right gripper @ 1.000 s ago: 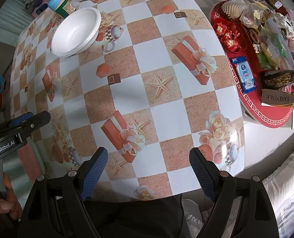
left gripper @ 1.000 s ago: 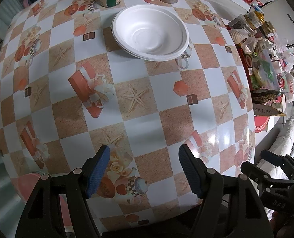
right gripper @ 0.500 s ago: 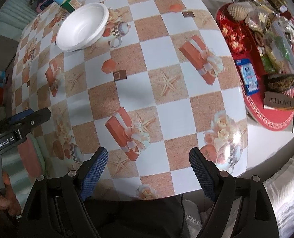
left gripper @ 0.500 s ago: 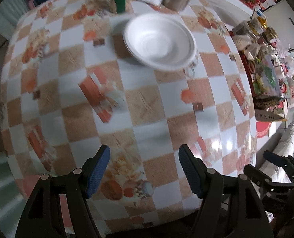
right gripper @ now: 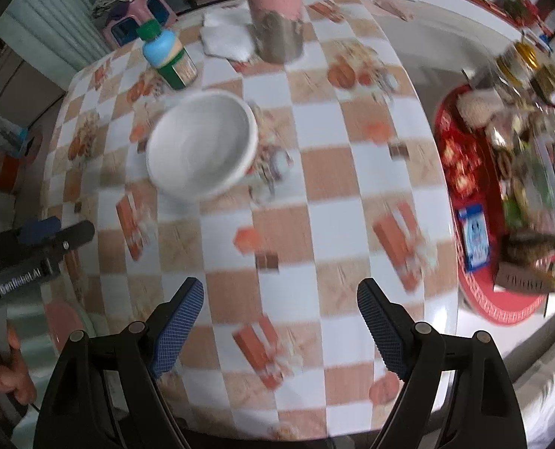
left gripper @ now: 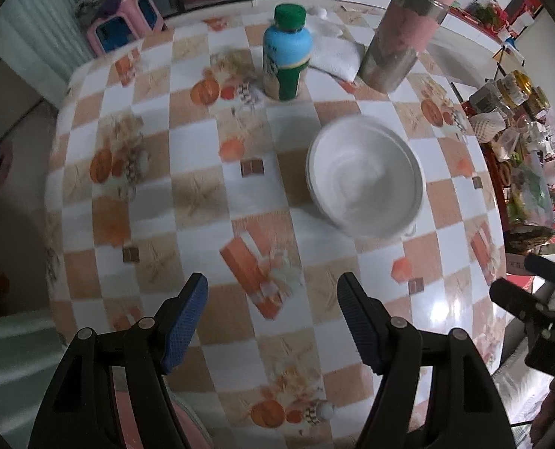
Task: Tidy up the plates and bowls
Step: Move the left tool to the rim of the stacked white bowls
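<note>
Bowl [left gripper: 365, 183] on table [left gripper: 202, 202]; bottle [left gripper: 285, 54] behind (flask [left gripper: 405, 33] beside).

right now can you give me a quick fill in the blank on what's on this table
1. The bottle has a ____ cap.
2. The bowl on the table is coloured ____.
3. The flask behind the bowl is steel and ____.
4. Both the left hand-held gripper and the right hand-held gripper hold ____.

Missing words: green; white; pink; nothing

White bowl [left gripper: 365, 183] upright, empty, nested on stacked white plates, on checkered tablecloth [left gripper: 202, 194] near green-capped bottle [left gripper: 285, 54].
</note>
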The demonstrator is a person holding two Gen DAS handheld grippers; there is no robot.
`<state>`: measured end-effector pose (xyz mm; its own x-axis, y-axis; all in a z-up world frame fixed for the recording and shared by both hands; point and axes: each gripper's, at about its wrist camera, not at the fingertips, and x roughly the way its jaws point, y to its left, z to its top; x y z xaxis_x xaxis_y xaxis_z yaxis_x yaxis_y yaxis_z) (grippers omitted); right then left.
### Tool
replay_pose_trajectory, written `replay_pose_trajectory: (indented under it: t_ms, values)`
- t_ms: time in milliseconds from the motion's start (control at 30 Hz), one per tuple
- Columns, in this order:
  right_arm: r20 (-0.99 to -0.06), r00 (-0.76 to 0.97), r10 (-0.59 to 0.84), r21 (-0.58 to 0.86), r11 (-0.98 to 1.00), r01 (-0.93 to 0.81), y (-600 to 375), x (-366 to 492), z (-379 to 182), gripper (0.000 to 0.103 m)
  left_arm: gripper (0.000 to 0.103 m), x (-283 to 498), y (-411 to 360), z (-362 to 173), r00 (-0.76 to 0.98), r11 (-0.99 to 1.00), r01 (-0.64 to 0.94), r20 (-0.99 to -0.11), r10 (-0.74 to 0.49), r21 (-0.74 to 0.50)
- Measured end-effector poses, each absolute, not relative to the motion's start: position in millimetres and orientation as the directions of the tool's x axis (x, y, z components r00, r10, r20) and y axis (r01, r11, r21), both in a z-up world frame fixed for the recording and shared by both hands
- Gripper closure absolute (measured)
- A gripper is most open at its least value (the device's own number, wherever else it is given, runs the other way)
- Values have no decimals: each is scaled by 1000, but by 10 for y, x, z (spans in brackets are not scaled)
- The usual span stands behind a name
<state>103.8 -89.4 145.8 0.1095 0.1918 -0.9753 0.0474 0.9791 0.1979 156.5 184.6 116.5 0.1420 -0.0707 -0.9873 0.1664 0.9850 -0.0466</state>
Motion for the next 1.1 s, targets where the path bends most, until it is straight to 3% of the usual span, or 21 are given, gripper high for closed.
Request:
replay_pose_trajectory:
  t_ms: [400,1100]
  values:
    - [-981,74,178,177,984,-26,-744,1656,1292,18,28,1840,1667,940,131,981,192,-990,-46,-20]
    - [-990,7,142,140,986,-95,-580,2117,881,18,28,2149,1689,605,75,994,107,-996,-38,-30]
